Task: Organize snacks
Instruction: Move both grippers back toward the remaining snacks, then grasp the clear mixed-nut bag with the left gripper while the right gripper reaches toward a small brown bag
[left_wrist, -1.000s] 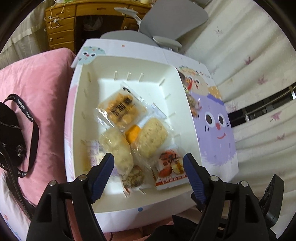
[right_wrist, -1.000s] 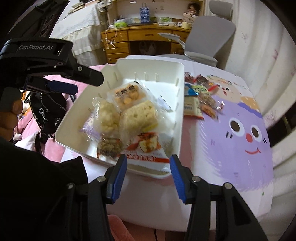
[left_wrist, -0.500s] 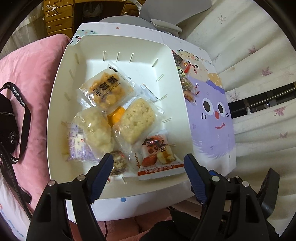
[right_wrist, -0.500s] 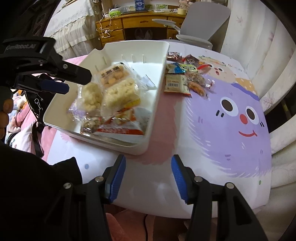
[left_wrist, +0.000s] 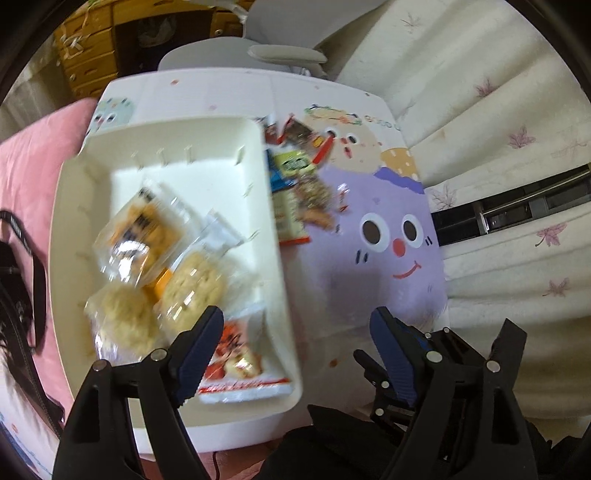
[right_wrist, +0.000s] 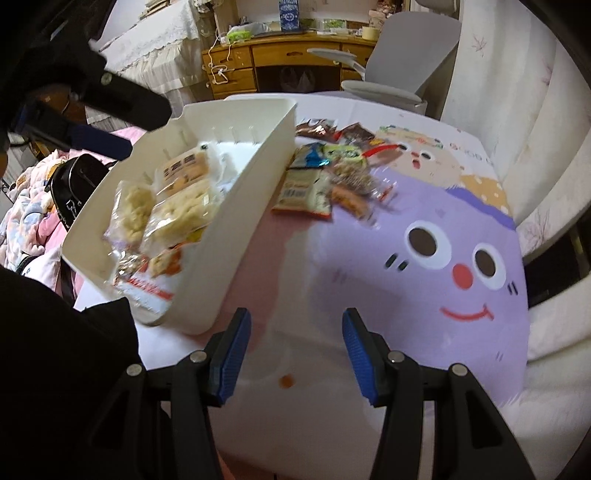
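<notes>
**Both grippers over the table, nothing held**

My left gripper (left_wrist: 295, 350) points steeply down over the near right edge of the white bin (left_wrist: 275, 236), one finger above the bin's near corner, the other above the tablecloth (left_wrist: 369, 288). Its jaws stand wide and have just been opening further; nothing is between them. My right gripper (right_wrist: 295, 350) also tilts down, over bare cloth just right of the bin's near end, its jaws apart at a middling width with nothing between the pads.

The bin sits on the left part of the table, its long side running away from me. Inside it, wrapped snacks lie heaped toward the near end: an orange-printed packet (left_wrist: 142, 230) farthest back, two pale puffed cakes in clear wrap (left_wrist: 194, 286) side by side in front of it, and a red-and-white packet (left_wrist: 240, 369) nearest me against the right wall. The far end of the bin floor is bare.

A loose pile of small packets (right_wrist: 328, 177) lies on the cloth just beside the bin's right wall, toward the far end, well apart from both grippers
</notes>
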